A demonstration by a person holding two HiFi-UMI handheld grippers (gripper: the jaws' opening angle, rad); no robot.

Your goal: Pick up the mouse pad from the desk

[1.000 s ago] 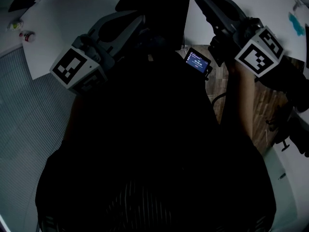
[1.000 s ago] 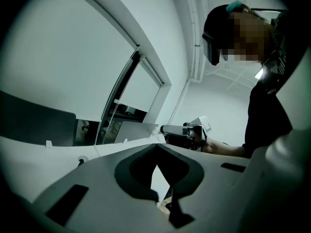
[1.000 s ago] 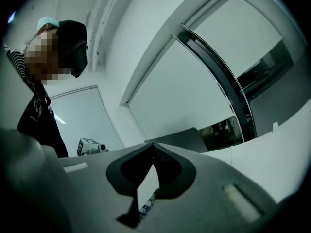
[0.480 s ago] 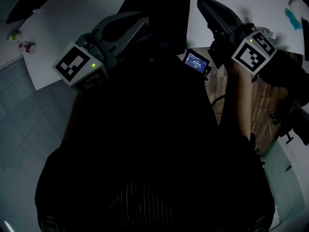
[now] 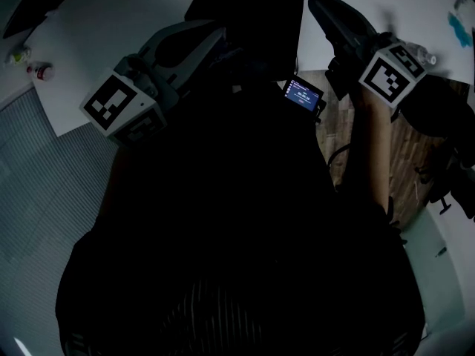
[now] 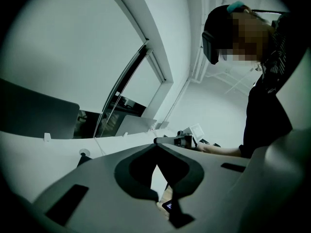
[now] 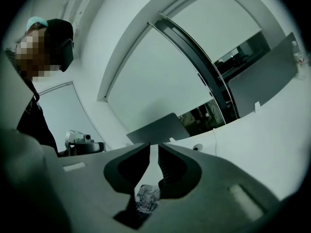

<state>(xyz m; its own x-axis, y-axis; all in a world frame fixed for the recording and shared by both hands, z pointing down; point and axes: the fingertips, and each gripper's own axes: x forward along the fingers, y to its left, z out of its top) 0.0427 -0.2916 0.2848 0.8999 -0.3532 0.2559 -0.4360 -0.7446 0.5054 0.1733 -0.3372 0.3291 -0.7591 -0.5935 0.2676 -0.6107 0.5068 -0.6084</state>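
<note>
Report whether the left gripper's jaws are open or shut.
Shut. In the left gripper view, the left gripper has its jaw tips meeting at a point, and nothing is caught between them.

We are finding bare white tabletop (image 5: 126, 21) lying open left of the black pad (image 5: 245, 6) and again right of it, so both flanks are giving a way in. Grey panels (image 7: 158, 127) are standing behind the tabletop's far edge and are closing that side. A small lit screen (image 5: 303, 95) is hanging at the near edge, near the pad's right corner. Small things (image 5: 38, 70) are sitting at the far left edge, well apart from the pad. Our dark torso (image 5: 237, 221) is filling the near side.
</note>
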